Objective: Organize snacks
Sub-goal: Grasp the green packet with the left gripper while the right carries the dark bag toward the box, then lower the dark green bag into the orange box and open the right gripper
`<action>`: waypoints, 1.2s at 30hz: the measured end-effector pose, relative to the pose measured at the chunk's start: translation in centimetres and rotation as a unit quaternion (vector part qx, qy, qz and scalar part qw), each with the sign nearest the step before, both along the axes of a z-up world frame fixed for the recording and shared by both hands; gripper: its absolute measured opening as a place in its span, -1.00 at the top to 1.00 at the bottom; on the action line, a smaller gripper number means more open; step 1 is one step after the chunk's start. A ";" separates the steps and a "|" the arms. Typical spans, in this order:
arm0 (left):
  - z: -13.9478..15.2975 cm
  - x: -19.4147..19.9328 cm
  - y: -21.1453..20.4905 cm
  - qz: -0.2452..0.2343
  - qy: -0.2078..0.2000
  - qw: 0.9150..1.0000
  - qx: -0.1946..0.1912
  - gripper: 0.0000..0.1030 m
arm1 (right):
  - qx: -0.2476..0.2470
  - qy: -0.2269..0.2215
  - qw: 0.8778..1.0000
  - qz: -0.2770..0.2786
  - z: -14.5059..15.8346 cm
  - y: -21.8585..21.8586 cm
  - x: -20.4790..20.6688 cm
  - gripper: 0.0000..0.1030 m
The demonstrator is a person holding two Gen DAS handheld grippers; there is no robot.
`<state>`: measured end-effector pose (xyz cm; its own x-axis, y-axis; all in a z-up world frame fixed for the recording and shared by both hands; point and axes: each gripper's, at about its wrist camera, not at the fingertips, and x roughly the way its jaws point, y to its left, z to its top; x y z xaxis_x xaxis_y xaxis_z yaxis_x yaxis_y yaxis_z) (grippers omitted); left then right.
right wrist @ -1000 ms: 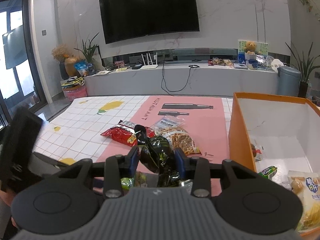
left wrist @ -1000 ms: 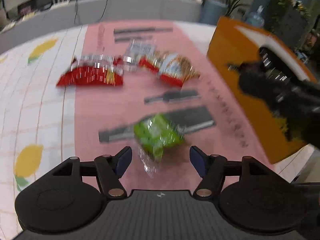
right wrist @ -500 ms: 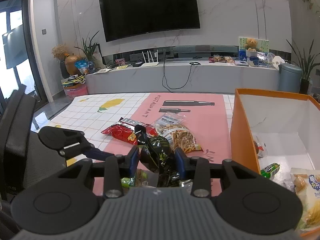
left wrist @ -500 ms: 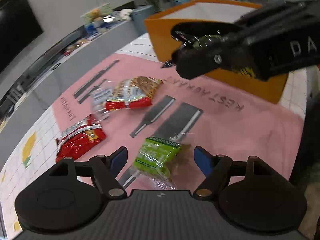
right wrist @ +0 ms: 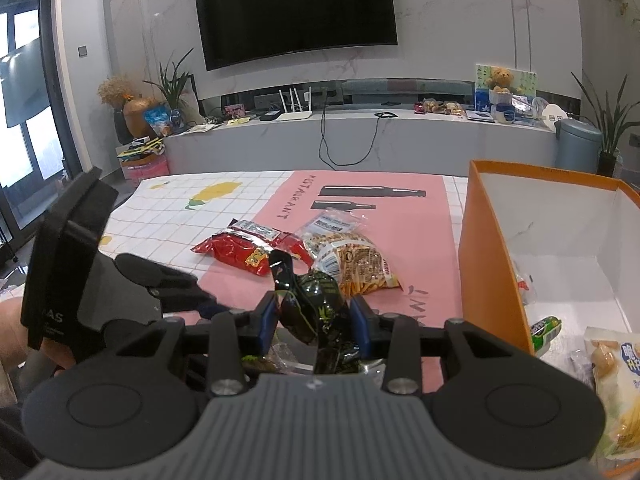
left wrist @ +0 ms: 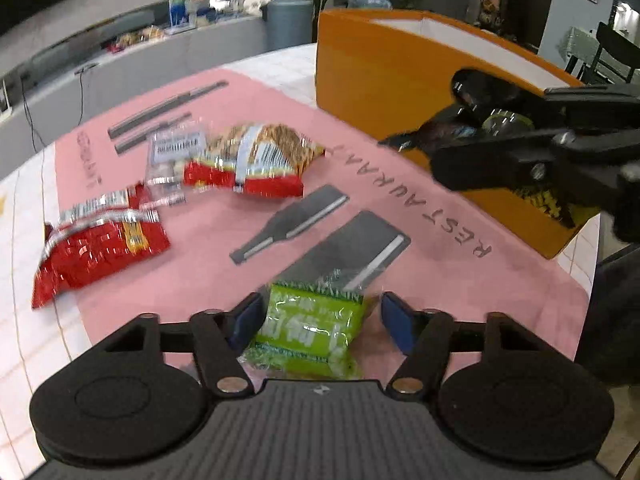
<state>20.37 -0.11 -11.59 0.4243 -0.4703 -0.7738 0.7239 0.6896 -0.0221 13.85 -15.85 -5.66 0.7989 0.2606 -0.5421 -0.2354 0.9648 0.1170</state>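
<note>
My left gripper (left wrist: pixel 320 320) is open, its jaws on either side of a green snack packet (left wrist: pixel 310 330) lying on the pink mat (left wrist: pixel 224 272). My right gripper (right wrist: pixel 314 316) is shut on a dark green and black snack packet (right wrist: pixel 316 308) and holds it above the mat, left of the orange box (right wrist: pixel 486 264). It also shows in the left wrist view (left wrist: pixel 500 144) in front of the box (left wrist: pixel 384 80). A red packet (left wrist: pixel 100 240) and an orange-and-red packet (left wrist: pixel 256 160) lie on the mat farther off.
The orange box holds several snacks, among them a yellow bag (right wrist: pixel 616 384) and a small green one (right wrist: pixel 546 328). A clear packet with a label (left wrist: pixel 172 160) lies between the red and orange packets. The left gripper's body (right wrist: pixel 80 272) is at the right wrist view's left.
My left gripper has come closer to the green packet, which now lies between its open jaws. The right gripper still holds the dark packet and has barely moved.
</note>
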 end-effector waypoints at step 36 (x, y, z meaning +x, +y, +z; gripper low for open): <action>8.2 -6.8 -2.4 0.154 -0.041 0.971 -0.179 -0.04 | 0.066 0.002 0.985 -0.162 6.4 -18.1 -2.4 0.27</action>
<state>13.55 -2.49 -3.36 0.6411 -0.5439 -0.5414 0.4935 0.8324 -0.2520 11.45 -33.93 0.76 0.8494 0.0611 -0.5242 0.0827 0.9656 0.2466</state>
